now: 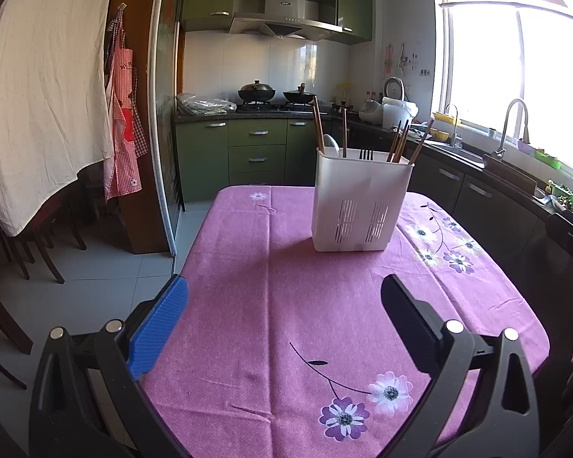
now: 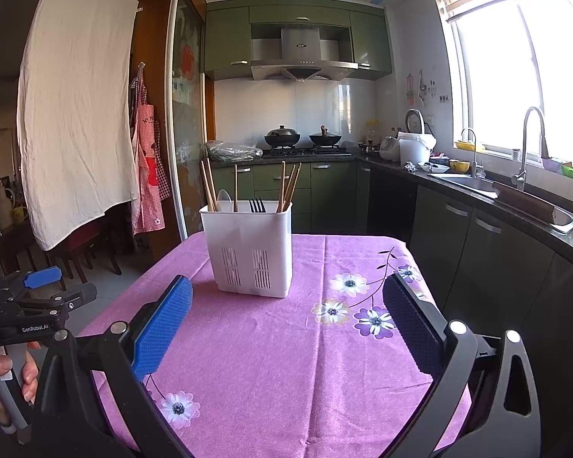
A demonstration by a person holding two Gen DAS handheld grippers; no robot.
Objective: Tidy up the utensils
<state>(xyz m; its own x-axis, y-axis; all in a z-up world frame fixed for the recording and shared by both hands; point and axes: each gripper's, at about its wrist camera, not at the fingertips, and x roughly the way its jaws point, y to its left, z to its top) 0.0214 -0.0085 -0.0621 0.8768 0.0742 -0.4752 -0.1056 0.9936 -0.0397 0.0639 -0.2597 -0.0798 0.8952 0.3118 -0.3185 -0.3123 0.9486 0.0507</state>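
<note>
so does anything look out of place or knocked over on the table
Nothing stands out. The white caddy stands upright on the pink tablecloth, with the chopsticks, spoon and fork inside it. Nothing lies loose or spilled on the cloth. Both grippers, left and right, are open and empty.

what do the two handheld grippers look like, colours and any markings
Both are black plastic frames with silver round bolts. The left gripper and right gripper each carry blue textured pads on their jaws. The left one's body reads GenRobot.AI in white.
</note>
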